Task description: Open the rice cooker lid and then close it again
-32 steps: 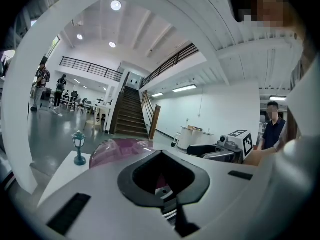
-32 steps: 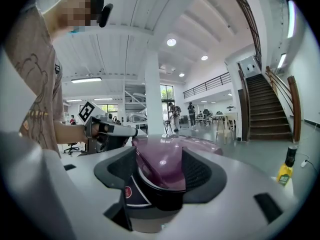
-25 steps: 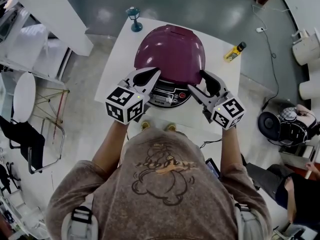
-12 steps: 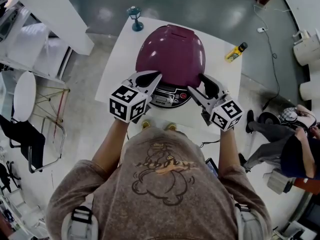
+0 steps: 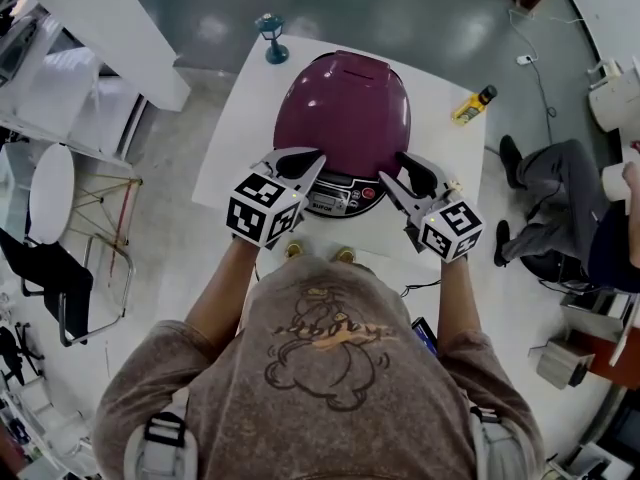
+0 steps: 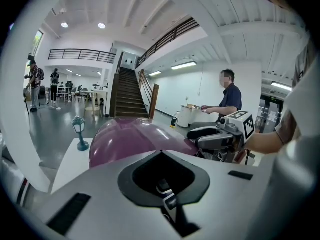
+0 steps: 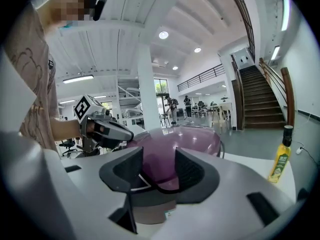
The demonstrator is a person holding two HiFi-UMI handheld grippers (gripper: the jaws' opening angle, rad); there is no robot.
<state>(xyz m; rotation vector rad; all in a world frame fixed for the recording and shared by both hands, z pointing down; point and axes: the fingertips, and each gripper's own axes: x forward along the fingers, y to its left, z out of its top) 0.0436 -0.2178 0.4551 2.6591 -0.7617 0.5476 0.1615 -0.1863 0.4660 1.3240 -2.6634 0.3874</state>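
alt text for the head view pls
A person, seen from above, holds two grippers at the front of a purple rice cooker on a white table. The left gripper sits beside the control panel; the right gripper is at the cooker's edge, jaws closing with nothing between them.

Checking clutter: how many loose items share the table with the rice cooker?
2: a teal lantern ornament at the far left corner, a yellow bottle upright near the far right corner. The rice cooker may hide more; two brass bits by the near edge are unclear.
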